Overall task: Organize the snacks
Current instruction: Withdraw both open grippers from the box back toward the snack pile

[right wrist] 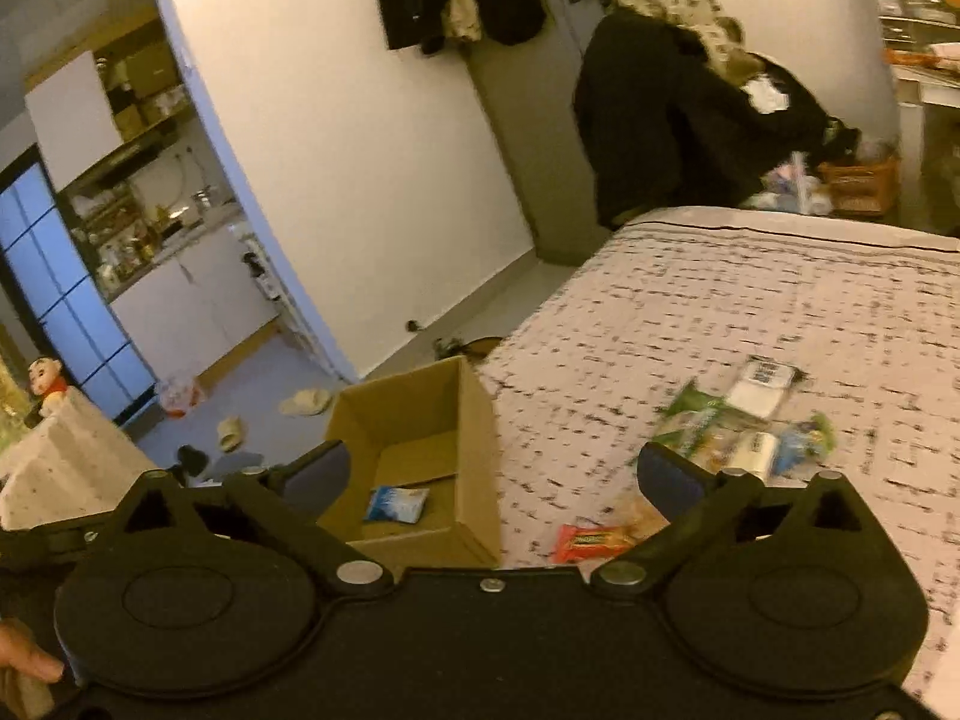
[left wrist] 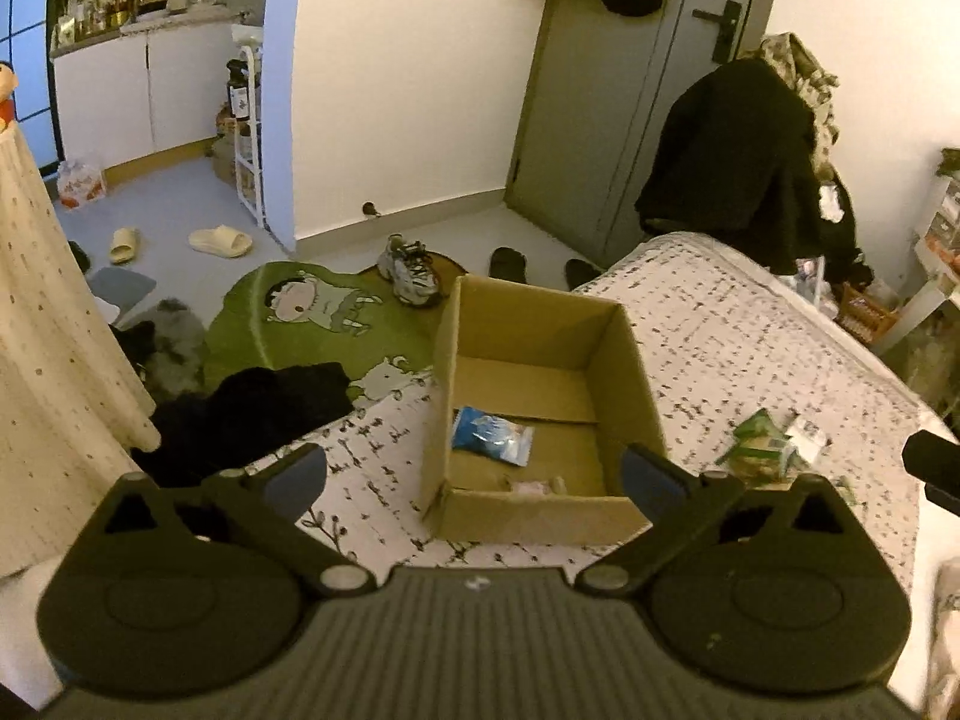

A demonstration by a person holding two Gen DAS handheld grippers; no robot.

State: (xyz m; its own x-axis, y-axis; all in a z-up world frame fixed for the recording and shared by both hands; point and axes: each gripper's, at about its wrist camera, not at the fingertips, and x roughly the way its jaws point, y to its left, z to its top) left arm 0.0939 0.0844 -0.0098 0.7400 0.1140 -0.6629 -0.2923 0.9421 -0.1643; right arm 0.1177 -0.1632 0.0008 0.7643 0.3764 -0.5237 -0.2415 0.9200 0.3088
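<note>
Two grippers, left gripper (left wrist: 474, 474) and right gripper (right wrist: 492, 474), both spread wide and empty; loose snacks (right wrist: 738, 420) heaped on the bed (right wrist: 750, 300), right of the cardboard box (right wrist: 480, 456), nearer the right one

Cardboard box (left wrist: 534, 324): brown, open-topped, upright on the patterned bed. Blue-and-white snack packet (left wrist: 492, 435): flat on the box floor, at 7 o'clock. Small pale packet (left wrist: 531, 487): against the near wall. Green-and-white packets (right wrist: 738, 420): loose heap at the box's 3 o'clock. Orange bar (right wrist: 591, 542): flat, just beside the box's near right corner.
</note>
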